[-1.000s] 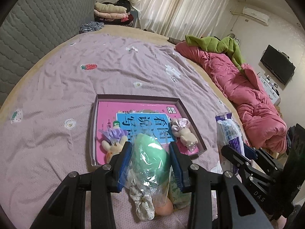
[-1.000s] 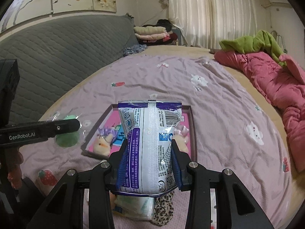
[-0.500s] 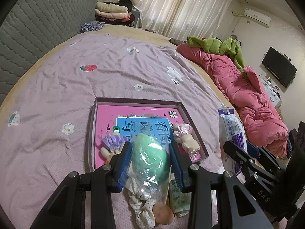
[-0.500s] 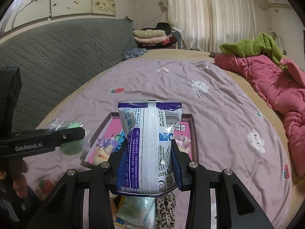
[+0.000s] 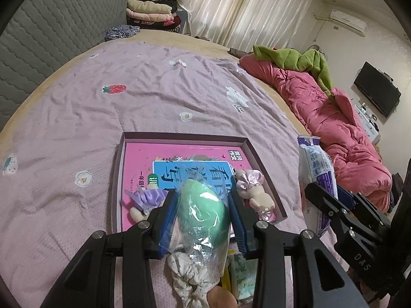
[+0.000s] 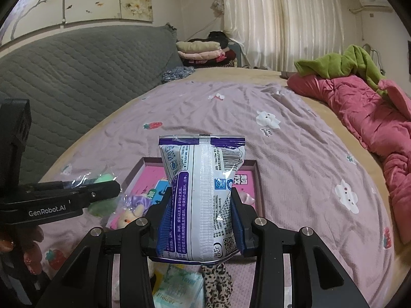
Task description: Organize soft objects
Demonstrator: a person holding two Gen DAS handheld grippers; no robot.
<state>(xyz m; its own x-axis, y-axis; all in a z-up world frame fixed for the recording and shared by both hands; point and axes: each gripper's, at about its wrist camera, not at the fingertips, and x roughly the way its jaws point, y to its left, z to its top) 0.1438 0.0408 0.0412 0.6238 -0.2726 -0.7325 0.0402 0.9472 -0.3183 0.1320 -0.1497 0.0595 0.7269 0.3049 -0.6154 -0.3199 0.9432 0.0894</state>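
Observation:
My left gripper (image 5: 203,213) is shut on a green sponge in a clear plastic bag (image 5: 203,210), held above the near edge of a shallow box (image 5: 179,136) with a pink book inside. A purple-haired doll (image 5: 143,200) and a pink-bonnet doll (image 5: 254,192) lie in the box. My right gripper (image 6: 200,215) is shut on a white and purple tissue pack (image 6: 203,192), held upright above the box (image 6: 253,164). The pack also shows in the left wrist view (image 5: 317,172). The left gripper with the sponge shows in the right wrist view (image 6: 102,192).
On the purple bedsheet near me lie a floral scrunchie (image 5: 190,279), a tissue packet (image 6: 177,287) and a leopard scrunchie (image 6: 218,282). A pink quilt (image 5: 341,128) with a green blanket runs along the right. Grey headboard (image 6: 77,77) at left; folded clothes (image 5: 151,12) far back.
Both grippers have risen and moved forward a little over the box, each still holding its object. The box looks lower and nearer in both views.

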